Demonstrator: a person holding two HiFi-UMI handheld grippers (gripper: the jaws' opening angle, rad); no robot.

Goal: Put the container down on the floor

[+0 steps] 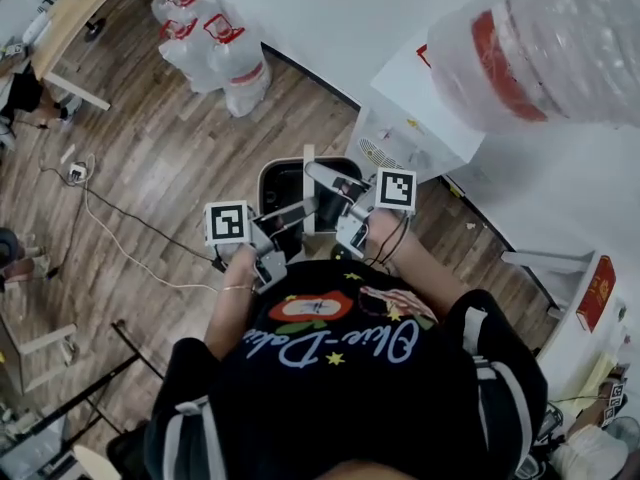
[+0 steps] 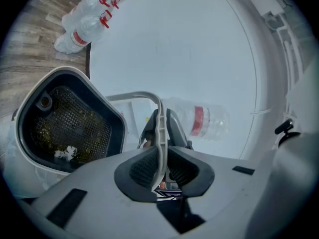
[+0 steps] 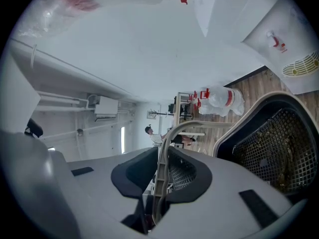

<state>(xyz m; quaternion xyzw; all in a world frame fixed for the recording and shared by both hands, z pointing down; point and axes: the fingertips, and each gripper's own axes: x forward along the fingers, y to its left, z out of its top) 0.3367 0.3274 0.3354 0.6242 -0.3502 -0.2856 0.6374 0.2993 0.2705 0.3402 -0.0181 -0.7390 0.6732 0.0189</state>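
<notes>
The container [image 1: 283,182] is a white bin with a black mesh basket inside, hanging above the wooden floor in front of me. Its thin pale handle [image 1: 308,190] arches over it. My left gripper [image 1: 297,211] comes in from the left and is shut on that handle [image 2: 159,133], with the bin [image 2: 30,148] down to its left. From the right, my right gripper [image 1: 322,178] is shut on the same handle [image 3: 160,176], the bin's mesh [image 3: 271,146] at its right. Bits of debris lie in the basket.
Several big water bottles [image 1: 215,53] lie on the floor by the white wall. A white cabinet [image 1: 420,108] stands just beyond the bin, a large bottle [image 1: 545,43] over it. A cable [image 1: 120,223] runs across the floor at left, and a table [image 1: 80,13] stands far left.
</notes>
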